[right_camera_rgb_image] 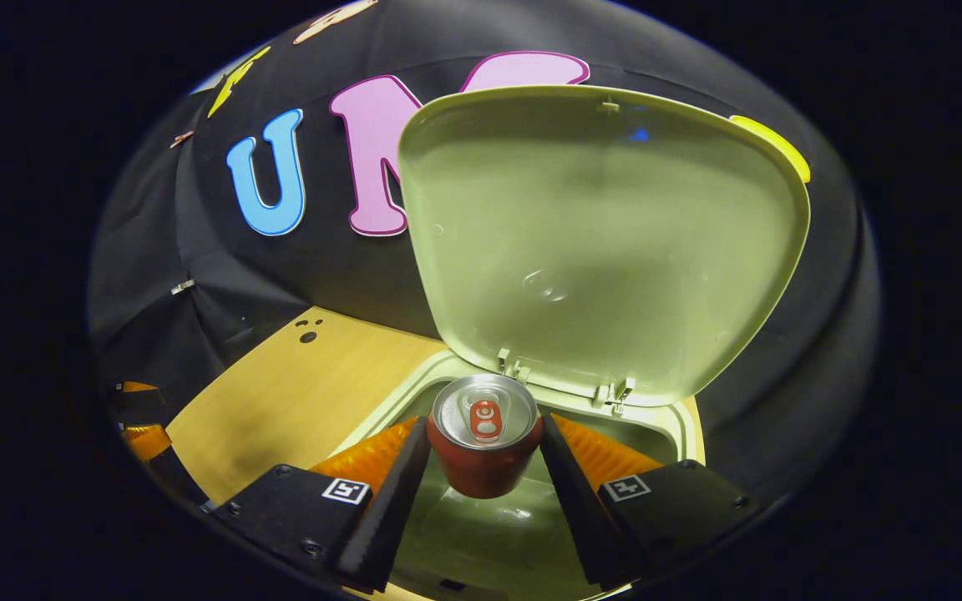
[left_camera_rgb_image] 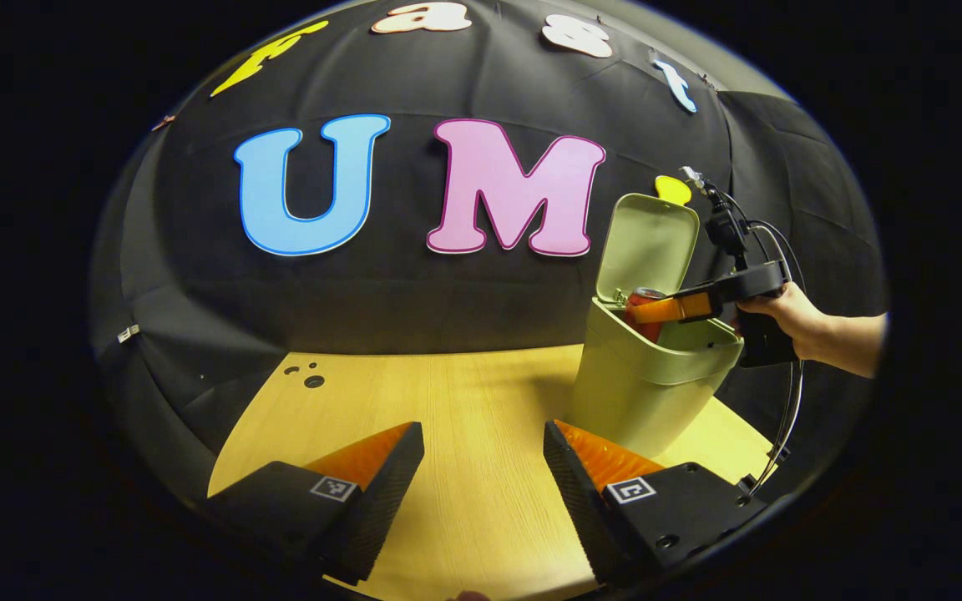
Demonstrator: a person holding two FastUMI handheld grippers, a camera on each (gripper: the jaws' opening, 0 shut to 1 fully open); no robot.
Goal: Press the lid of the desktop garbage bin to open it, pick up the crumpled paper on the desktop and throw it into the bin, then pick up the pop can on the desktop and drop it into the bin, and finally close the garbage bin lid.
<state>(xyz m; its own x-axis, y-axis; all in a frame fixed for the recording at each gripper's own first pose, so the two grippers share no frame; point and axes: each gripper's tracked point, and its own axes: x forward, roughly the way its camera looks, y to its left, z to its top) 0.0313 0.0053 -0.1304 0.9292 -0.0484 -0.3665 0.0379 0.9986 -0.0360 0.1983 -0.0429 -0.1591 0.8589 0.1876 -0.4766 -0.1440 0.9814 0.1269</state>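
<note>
The right claw [right_camera_rgb_image: 483,451], clamped on the pop can [right_camera_rgb_image: 485,434], holds it over the open garbage bin [left_camera_rgb_image: 648,376], ready to drop; the left claw [left_camera_rgb_image: 481,467] gapes wide and empty above the desk [left_camera_rgb_image: 448,392].

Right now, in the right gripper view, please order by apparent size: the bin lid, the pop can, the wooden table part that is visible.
1. bin lid, open and upright, largest by far.
2. table, the visible part.
3. pop can, smallest, between the right gripper fingers.

The lid is near the camera, so its apparent size is exaggerated.
</note>
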